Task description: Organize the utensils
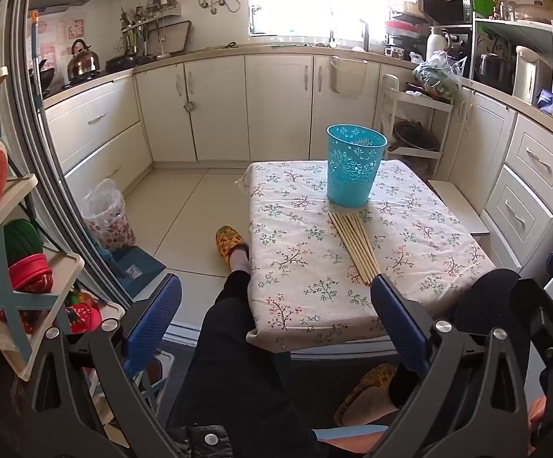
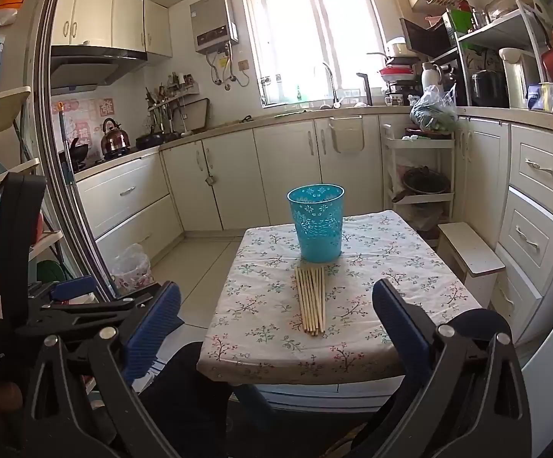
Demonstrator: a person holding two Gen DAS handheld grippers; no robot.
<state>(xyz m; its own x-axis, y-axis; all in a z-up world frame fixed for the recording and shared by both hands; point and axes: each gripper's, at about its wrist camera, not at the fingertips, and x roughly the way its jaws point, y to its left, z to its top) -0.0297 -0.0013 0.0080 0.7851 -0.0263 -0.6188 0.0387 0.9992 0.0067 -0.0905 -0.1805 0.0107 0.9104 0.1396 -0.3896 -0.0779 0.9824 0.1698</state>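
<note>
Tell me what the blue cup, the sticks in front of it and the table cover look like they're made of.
Blue cup: probably plastic; evenly turquoise, with a moulded, perhaps pierced flower pattern and a faint sheen.
Sticks: likely bamboo or light wood; pale tan, matte, thin and straight, looking unpainted.
Table cover: seemingly woven cloth; off-white with a printed floral sprig pattern, matte, draping softly over the edges.

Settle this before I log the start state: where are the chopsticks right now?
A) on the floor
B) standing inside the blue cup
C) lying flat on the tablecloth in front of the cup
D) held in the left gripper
C: the chopsticks lie bundled on the tablecloth just in front of the blue cup, and both grippers are open, holding nothing.
</note>
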